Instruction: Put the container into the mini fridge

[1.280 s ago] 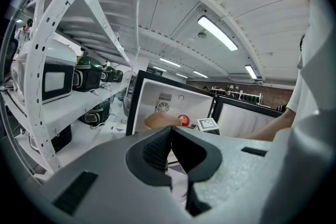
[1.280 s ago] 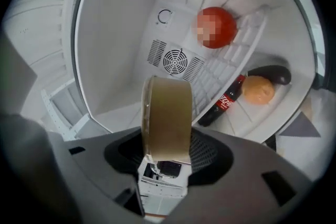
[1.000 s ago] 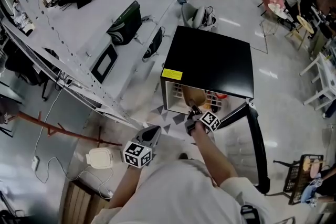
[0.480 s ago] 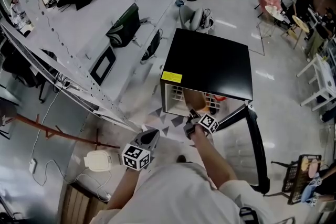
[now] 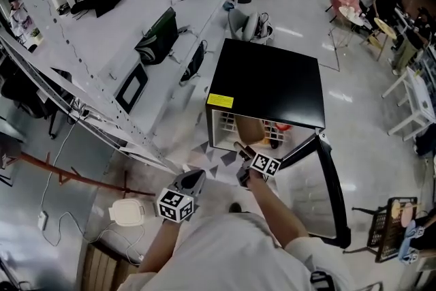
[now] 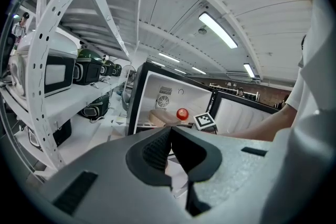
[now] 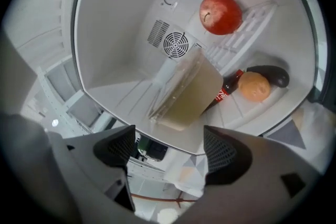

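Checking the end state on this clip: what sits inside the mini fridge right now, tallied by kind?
Container: 1
Red apple: 1
Orange round fruit: 1
Dark oblong item: 1 (kind unclear)
Bottle with red label: 1
Total in the mini fridge: 5

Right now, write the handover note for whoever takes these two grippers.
Right gripper: open at the fridge mouth. Its fingers have just been opening and nothing is between them.
Left gripper: shut, empty, held off to the fridge's left.
Clear plastic container with a tan lid: rests inside the black mini fridge, free of both grippers.
Done: container placed and released.
Left: draw the right gripper out. The fridge door stands open, so closing it is probably next.
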{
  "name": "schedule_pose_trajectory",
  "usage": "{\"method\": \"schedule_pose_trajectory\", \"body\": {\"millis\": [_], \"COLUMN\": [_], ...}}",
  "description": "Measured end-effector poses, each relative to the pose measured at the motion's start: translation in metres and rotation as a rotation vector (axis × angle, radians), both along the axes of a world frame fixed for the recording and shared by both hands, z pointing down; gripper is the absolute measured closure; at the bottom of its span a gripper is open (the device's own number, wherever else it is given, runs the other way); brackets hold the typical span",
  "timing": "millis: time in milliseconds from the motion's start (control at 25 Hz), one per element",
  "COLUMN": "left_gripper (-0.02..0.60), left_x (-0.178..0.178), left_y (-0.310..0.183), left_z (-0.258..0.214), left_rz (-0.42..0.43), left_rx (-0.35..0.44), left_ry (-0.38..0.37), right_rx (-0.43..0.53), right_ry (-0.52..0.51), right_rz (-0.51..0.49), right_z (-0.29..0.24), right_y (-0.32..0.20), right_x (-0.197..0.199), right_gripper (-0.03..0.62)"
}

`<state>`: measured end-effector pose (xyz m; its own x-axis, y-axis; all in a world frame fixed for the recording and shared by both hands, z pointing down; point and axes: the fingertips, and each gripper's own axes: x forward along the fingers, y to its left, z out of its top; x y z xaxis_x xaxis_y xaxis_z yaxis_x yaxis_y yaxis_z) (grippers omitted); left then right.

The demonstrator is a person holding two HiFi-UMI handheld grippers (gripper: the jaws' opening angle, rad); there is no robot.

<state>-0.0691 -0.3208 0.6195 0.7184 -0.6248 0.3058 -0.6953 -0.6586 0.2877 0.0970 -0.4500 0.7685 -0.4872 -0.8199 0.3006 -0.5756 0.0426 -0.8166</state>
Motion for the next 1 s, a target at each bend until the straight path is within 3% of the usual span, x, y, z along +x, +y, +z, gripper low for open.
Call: {"method": "schedule_pose_trajectory", "body": {"millis": [200, 600, 800, 1000], "left_gripper": [0.577, 0.577, 0.577, 0.577], "left_x": [0.008, 0.017, 0.019, 0.017], "left_y": [0.006, 0.011, 0.012, 0.014], "left_z": [0.002, 0.008, 0.007, 0.009], "left_rz": [0.017, 0.023, 0.018, 0.002], "left_rx": [-0.008, -0.020, -0.013, -0.016], "left_ry": [0.004, 0.011, 0.013, 0.009], "right_rx": [0.008, 0.172, 0.219, 0.220], "right_ry": [0.223, 0.579, 0.738, 0.794], "right_rz": [-0.071, -0.145, -0.126, -0.114], "right_z": [0.003, -0.034, -0.040, -0.037], "right_y": [0.017, 0.026, 0.031, 0.030], "right_x": [0.001, -0.012, -0.009, -0.003], "right_gripper": [0.191, 0.201, 0.268, 0.332]}}
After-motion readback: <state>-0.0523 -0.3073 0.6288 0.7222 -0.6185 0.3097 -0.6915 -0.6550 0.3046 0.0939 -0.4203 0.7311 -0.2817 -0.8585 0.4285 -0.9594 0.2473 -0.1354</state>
